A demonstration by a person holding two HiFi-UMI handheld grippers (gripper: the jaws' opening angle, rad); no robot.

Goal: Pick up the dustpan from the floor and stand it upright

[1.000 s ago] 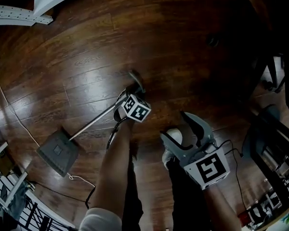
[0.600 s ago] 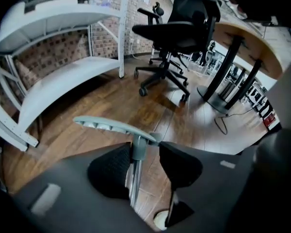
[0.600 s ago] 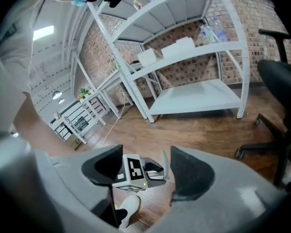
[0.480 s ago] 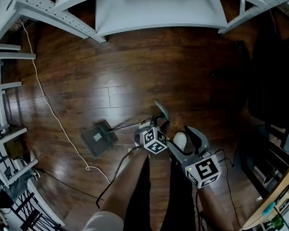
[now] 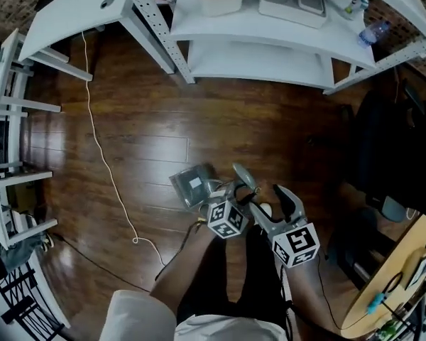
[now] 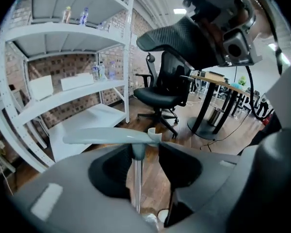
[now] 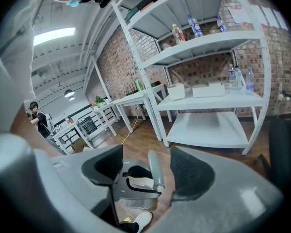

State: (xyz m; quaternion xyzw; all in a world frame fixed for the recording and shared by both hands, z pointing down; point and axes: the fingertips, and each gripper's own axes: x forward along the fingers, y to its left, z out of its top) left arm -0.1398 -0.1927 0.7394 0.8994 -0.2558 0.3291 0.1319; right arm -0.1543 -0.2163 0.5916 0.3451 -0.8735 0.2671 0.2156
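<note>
Clamping tight, left gripper [image 6: 140, 154] jaws hold the dustpan [image 5: 193, 185].

Dark wood floor [image 5: 128, 141]. Left gripper [image 5: 226, 194] clamped on dustpan [image 5: 194, 184] shaft, pan end at its left. Right gripper [image 5: 273, 204] just beside, jaws apart. White cable [image 5: 117, 190] trails left. White shelving [image 5: 270, 55] at top; round table [image 5: 383, 293] lower right.

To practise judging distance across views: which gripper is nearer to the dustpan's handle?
Left. The left gripper is shut on the dustpan's handle, with the pole between its jaws. The right gripper is open, close beside the handle but not touching it.
</note>
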